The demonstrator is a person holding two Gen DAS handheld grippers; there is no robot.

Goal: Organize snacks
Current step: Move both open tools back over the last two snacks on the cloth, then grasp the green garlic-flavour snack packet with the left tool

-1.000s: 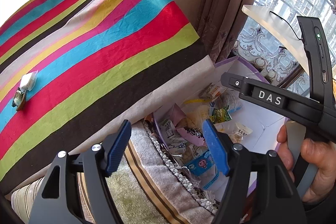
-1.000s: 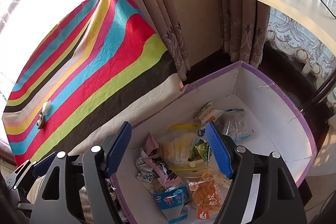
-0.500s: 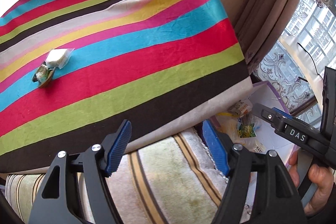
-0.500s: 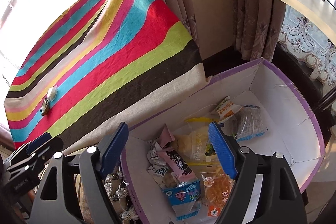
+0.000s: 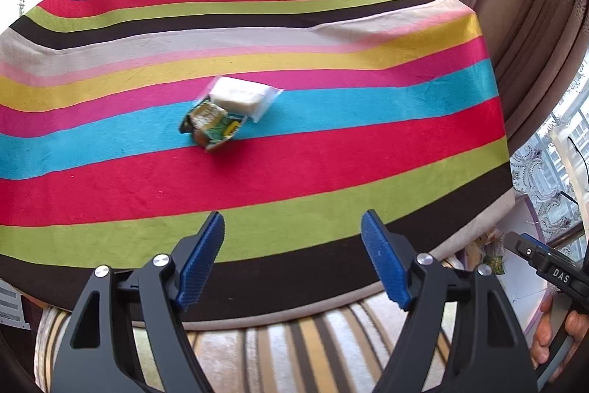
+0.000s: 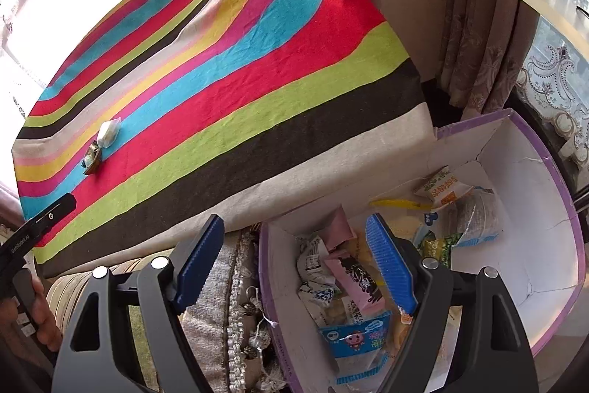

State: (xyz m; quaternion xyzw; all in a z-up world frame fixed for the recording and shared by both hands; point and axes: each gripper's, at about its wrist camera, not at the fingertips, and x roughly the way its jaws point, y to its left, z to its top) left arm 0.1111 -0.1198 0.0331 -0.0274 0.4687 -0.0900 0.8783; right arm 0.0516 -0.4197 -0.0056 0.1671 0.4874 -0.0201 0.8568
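Snack packets awaiting collection: a white block in clear wrap (image 5: 240, 95) and a crumpled green-and-gold foil packet (image 5: 210, 127) lie touching on the striped multicoloured tablecloth (image 5: 331, 157), ahead of and slightly left of the left gripper (image 5: 292, 245), the pair strung diagonally away from it. Its jaws are opening, with nothing between them. The right gripper (image 6: 294, 258), wide open and empty, hovers over the purple-rimmed white cardboard box (image 6: 530, 164) of sorted snacks, farther off. Legible: "DAS", "GenRobot.AI".

Two snack packets (image 5: 221, 113), one box (image 6: 533, 245)
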